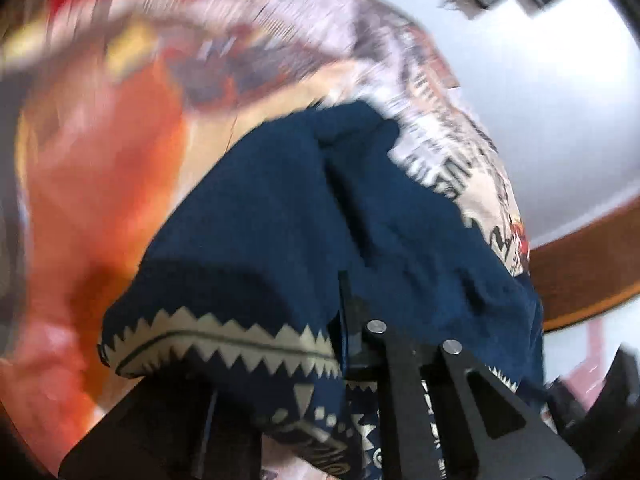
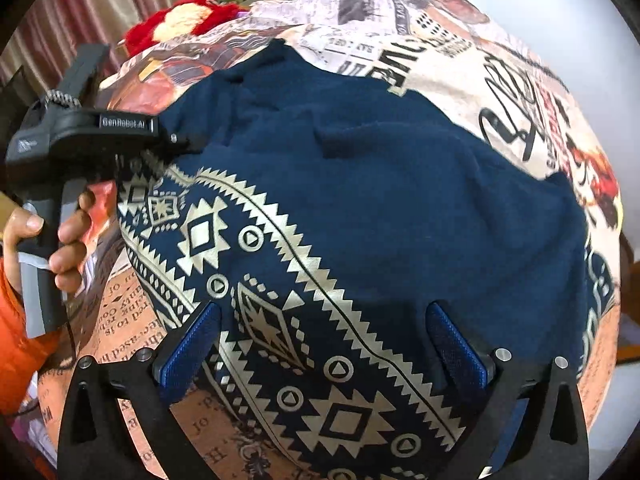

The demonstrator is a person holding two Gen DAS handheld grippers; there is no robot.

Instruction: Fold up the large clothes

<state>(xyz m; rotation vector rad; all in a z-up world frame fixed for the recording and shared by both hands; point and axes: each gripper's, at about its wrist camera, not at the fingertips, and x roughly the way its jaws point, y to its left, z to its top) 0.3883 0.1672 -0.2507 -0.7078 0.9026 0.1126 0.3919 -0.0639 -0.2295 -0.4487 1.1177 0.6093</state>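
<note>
The left tongs (image 2: pixel 176 142) had clamped the navy patterned garment's (image 2: pixel 360 200) edge. The right tongs (image 2: pixel 324 344) hung wide open over it, gripping nothing. A matching pinch seemed needed next.

"GenRobot.AI" on the left claw (image 2: pixel 176 142); newsprint lettering on the tablecloth (image 2: pixel 460 56), mostly illegible.

Soft, even daylight, no glare. The left wrist view is smeared by motion blur toward its top and left; the right is sharp. Both bulge, black-cornered.
</note>
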